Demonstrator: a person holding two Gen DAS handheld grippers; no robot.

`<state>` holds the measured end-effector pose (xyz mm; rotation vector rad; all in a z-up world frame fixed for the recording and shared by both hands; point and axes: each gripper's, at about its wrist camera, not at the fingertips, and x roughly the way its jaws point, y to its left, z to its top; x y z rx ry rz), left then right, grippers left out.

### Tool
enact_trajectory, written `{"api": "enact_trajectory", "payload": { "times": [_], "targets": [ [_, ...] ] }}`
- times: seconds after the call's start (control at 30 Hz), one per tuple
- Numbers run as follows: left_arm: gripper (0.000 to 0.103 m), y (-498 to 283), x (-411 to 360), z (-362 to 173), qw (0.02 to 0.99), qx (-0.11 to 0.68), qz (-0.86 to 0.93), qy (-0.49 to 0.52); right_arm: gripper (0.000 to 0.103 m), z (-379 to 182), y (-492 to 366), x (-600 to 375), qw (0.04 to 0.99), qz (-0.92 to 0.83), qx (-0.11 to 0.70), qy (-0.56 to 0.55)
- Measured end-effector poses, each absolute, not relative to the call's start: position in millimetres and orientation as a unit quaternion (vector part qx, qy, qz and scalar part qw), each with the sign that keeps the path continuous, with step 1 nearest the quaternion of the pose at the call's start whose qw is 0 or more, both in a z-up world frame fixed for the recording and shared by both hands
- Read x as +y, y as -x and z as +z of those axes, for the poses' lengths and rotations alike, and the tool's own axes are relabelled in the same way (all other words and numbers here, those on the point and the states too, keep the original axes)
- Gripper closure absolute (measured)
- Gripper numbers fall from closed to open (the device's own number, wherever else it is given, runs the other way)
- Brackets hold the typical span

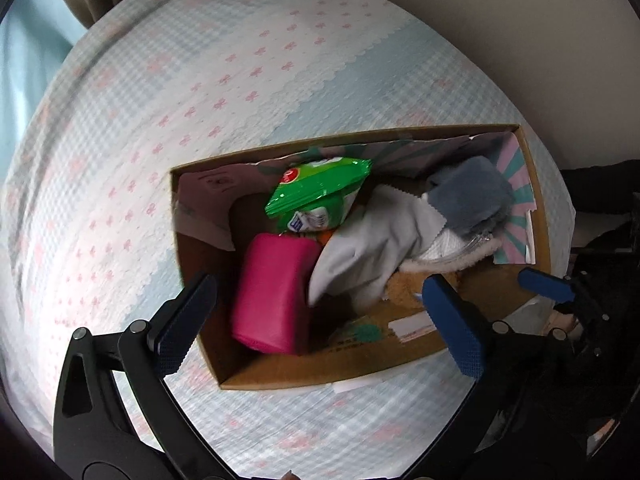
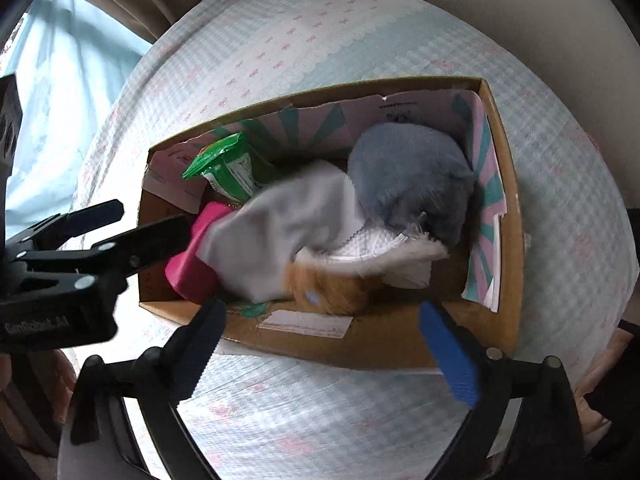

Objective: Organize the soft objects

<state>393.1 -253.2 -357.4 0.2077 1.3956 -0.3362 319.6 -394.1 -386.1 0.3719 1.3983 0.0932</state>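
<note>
Above a cardboard box [image 1: 320, 376] on a patterned bedspread [image 1: 160, 120], the left gripper [image 1: 320, 316] hovers empty, jaws spread, over a pink pouch [image 1: 272, 292], green packet [image 1: 320, 192], grey cloth [image 1: 372, 244] and blue-grey plush [image 1: 468, 196]. From the right wrist, the right gripper [image 2: 320, 348] is likewise spread and empty above the box's near wall; nothing soft shows outside the box, so the sorting looks nearly done.

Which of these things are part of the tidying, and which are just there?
Part of the job:
cardboard box
pink pouch
green packet
pale cloth
grey plush
brown plush

Just there:
patterned bedspread
curtain
</note>
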Motion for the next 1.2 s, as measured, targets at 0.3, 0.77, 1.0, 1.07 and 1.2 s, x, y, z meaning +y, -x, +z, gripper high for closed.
{"api": "enact_trajectory", "payload": {
  "times": [0.3, 0.77, 1.0, 1.07, 1.2],
  "targets": [
    [0.001, -381, -233, -329, 0.767, 0.619, -0.148, -0.084, 0.007, -356, -314, -391, 0.771, 0.027, 0.614, -0.166],
    [0.001, -316, -185, -221, 0.835, 0.529, -0.14, -0.06, 0.007, -240, -267, -362, 0.839, 0.024, 0.533, -0.104],
    [0.001, -246, -140, -139, 0.891, 0.438, -0.115, -0.04, 0.007, -153, -212, -336, 0.894, 0.007, 0.443, -0.06],
    [0.001, -224, -126, -115, 0.906, 0.409, -0.108, -0.035, 0.007, -126, -192, -327, 0.911, 0.0, 0.409, -0.053],
    [0.001, -184, -103, -80, 0.925, 0.363, -0.108, -0.028, 0.006, -87, -157, -313, 0.934, -0.016, 0.354, -0.05]
  ]
}}
